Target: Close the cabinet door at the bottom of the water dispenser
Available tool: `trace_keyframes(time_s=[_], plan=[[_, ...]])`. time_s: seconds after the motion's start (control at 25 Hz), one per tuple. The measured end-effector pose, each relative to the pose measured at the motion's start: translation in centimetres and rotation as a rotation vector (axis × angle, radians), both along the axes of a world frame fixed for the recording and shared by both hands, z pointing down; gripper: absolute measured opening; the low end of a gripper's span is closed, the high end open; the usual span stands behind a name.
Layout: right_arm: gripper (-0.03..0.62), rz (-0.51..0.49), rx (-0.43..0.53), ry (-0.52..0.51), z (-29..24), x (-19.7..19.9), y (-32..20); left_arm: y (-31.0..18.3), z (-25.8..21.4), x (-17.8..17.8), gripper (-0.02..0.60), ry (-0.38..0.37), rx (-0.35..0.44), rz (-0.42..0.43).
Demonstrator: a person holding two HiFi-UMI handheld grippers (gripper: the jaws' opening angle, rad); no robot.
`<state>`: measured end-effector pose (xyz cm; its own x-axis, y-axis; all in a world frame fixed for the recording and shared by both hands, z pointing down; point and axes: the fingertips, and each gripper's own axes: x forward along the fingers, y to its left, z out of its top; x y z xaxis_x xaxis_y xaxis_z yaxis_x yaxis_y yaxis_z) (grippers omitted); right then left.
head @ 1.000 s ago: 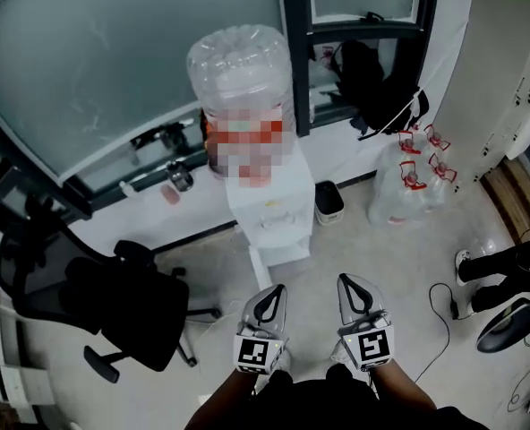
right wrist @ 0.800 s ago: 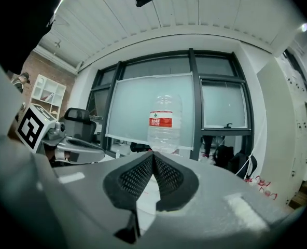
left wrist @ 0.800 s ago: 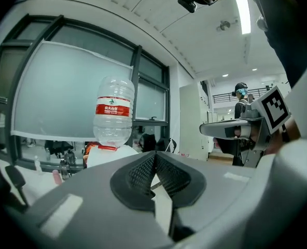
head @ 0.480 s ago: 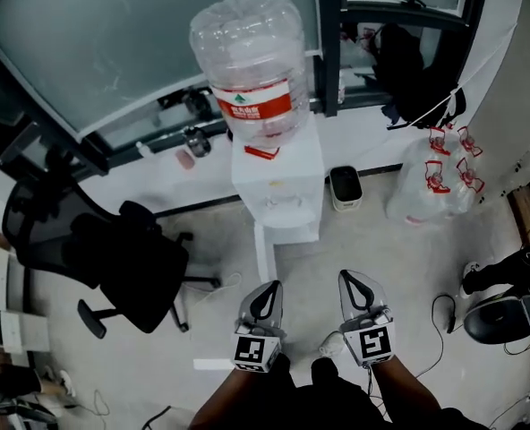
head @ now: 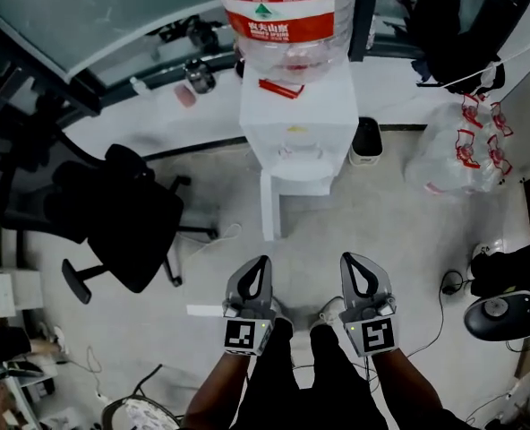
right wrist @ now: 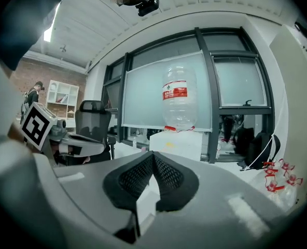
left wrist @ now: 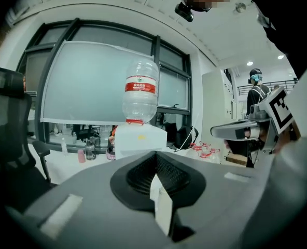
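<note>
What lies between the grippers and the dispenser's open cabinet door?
Only bare grey floor, seen in the head view, separates the left gripper and right gripper from the open white cabinet door.

Bottle (head: 287,16) cropped at top edge.
Beneath the dispenser (head: 296,110), the cabinet door (head: 269,206) shows only its upper rim; the cabinet's inside is hidden.

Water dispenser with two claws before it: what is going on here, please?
A person stands facing the water dispenser, one claw in each hand. The left claw and the right claw are both shut, empty and held low, apart from the dispenser. Its bottom cabinet door hangs open toward the person, not yet touched.
</note>
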<state>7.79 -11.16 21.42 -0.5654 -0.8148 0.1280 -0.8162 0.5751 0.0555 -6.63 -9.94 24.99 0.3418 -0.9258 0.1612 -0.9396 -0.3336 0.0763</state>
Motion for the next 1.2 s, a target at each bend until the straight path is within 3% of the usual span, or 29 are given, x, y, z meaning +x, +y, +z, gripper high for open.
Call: trace_keyframes(time_s=[0.4,0.84,1.2], plan=[[0.003,-0.016,-0.073,-0.027,11.2,-3.5,-1.4,-0.9,11.5,-3.3,0.018,-0.008,-0.053,-0.067],[0.003,-0.059,-0.014,-0.008,28.8,-5.7,-4.9,-3.3,30.3,-6.2,0.018,-0.008,-0.024,-0.121],[0.003,-0.068,0.004,-0.038,40.2,-6.3,-6.8,-5.3,39.1,-6.9,0.018,-0.032,-0.004,-0.120]])
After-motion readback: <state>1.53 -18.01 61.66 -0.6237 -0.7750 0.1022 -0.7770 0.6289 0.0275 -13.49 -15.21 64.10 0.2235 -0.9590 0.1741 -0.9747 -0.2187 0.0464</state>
